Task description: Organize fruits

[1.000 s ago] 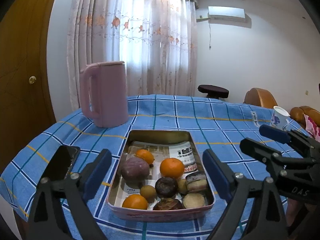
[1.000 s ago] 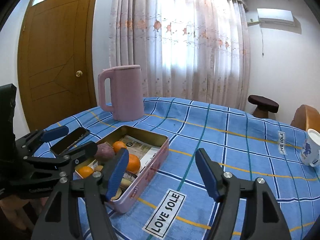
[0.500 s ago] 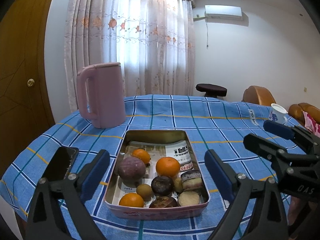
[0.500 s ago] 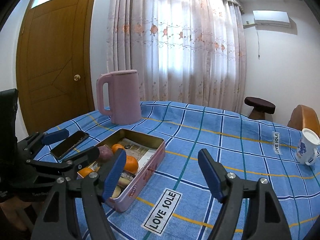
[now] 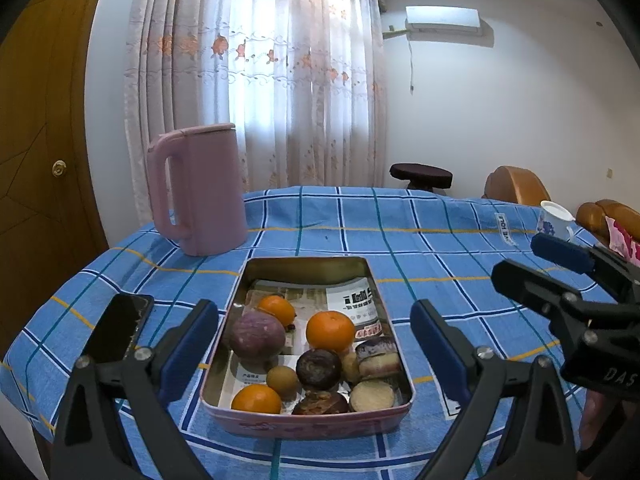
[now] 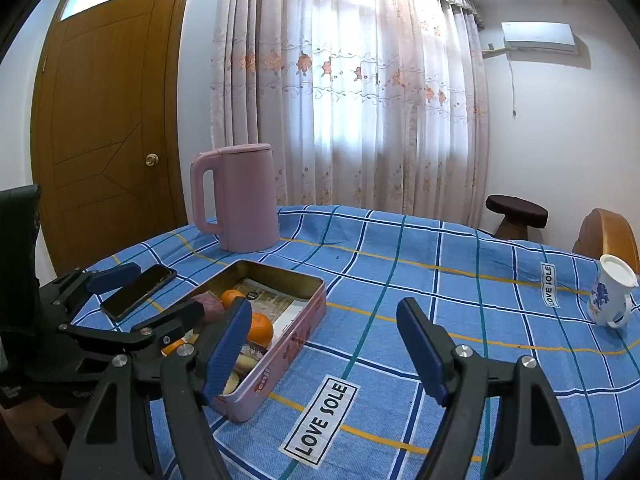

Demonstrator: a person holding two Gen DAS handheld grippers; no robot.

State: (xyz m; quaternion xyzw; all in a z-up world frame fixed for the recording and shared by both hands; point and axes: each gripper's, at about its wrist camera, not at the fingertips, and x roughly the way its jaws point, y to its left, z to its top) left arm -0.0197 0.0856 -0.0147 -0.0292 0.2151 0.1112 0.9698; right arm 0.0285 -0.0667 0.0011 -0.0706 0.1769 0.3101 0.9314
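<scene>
An open metal tin (image 5: pixel 304 264) sits on the blue checked tablecloth, lined with printed paper. Inside lie three oranges, one of them in the middle (image 5: pixel 330 331), a purple fruit (image 5: pixel 259 334), a dark round fruit (image 5: pixel 319 368), a small brown one (image 5: pixel 283 378) and cut pieces (image 5: pixel 378 358). My left gripper (image 5: pixel 314 346) hovers open in front of the tin, straddling its near end, with nothing held. My right gripper (image 6: pixel 324 348) is open and empty over bare cloth, just right of the tin (image 6: pixel 280 356). Each gripper shows in the other's view: right gripper (image 5: pixel 560 272), left gripper (image 6: pixel 148 296).
A pink kettle (image 5: pixel 200 188) stands behind the tin on the left. A black phone (image 5: pixel 116 330) lies left of the tin. A white flowered mug (image 6: pixel 610 296) stands at the far right edge. Beyond the table are a dark stool (image 6: pixel 516 206) and a brown chair.
My right gripper's jaws have spread a little wider and its view has shifted slightly. The left gripper and the fruits stay where they were.
</scene>
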